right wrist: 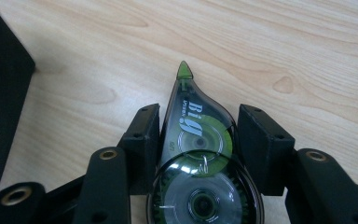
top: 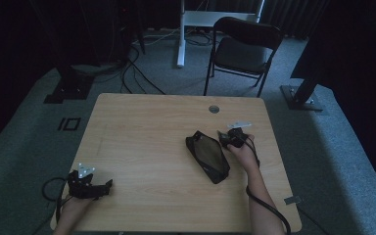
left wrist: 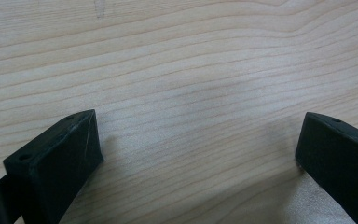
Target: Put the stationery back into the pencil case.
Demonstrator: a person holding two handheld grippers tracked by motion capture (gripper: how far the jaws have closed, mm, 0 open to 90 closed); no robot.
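A clear, green-tinted correction tape dispenser (right wrist: 200, 140) lies flat on the wooden table (right wrist: 284, 46), its green tip pointing away. My right gripper (right wrist: 198, 116) is shut on it, a black pad against each side of its body. In the high view this gripper (top: 223, 137) sits at the right of the table, just right of a black zip pouch (top: 208, 156), whose edge also appears at the left of the right gripper view (right wrist: 0, 93). My left gripper (top: 108, 186) rests near the front left corner; its jaws (left wrist: 200, 121) stand wide open over bare wood.
A round cable hole (top: 214, 108) sits near the table's far edge. Beyond the table stand a black folding chair (top: 242, 49) and a white stand (top: 181, 34). Cables trail from both grippers off the near edge.
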